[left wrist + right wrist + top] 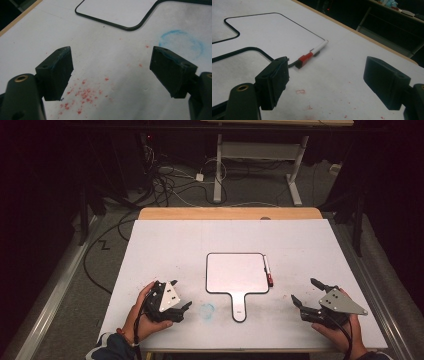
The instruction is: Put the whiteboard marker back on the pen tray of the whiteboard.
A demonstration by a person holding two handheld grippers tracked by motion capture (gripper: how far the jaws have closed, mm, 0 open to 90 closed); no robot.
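High view: left claw (183, 308) near the tabletop's front-left, jaws apart, nothing between them, held by the person's left hand (141, 312). Right claw (306, 293) at front-right, jaws wide apart, empty, in the right hand (334, 329). Between the two claws lies the small white paddle-shaped whiteboard with black rim (235, 273), flat, handle toward the person. White marker pen with red cap (267, 270) lies just beside the board's right edge, seemingly touching the rim, cap end nearer the person. Right gripper view: same marker (311, 54) ahead of the left jaw, well clear of both jaws. Left gripper view: faint blue ring smudge (182, 41) and red specks (83, 95) on the white tabletop (112, 62), board corner (117, 12) farther ahead.
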